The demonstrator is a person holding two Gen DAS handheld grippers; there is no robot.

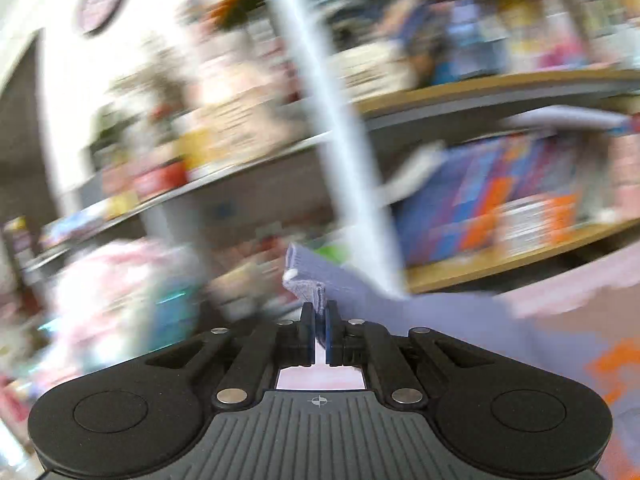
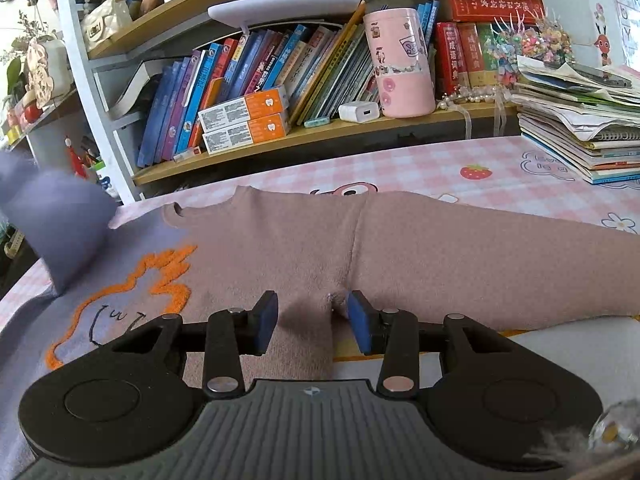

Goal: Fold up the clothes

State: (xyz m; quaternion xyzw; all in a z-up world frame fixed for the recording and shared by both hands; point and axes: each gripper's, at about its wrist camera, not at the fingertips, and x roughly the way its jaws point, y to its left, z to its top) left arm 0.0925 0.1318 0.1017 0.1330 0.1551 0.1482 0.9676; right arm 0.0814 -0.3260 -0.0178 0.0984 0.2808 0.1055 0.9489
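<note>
Across the desk, largest item first:
Bookshelf (image 2: 280,80): fills the background; sharp in the right wrist view, heavily motion-blurred in the left wrist view.
Tablecloth (image 2: 500,168): pink check with a strawberry print, covers the desk top.
Sweater (image 2: 420,252): two-tone, mauve-pink and lavender, orange outline motif; lies spread flat on the tablecloth. Only the right wrist view shows its full spread.
Lifted part (image 2: 56,216): lavender fabric raised off the desk at far left.
Right gripper (image 2: 313,316): fingers wide apart, low over the mauve fabric near the seam, holding nothing.
Left gripper (image 1: 319,330): fingers closed narrow on a ribbed lavender edge (image 1: 308,276); this pinch shows only in the left wrist view.
</note>
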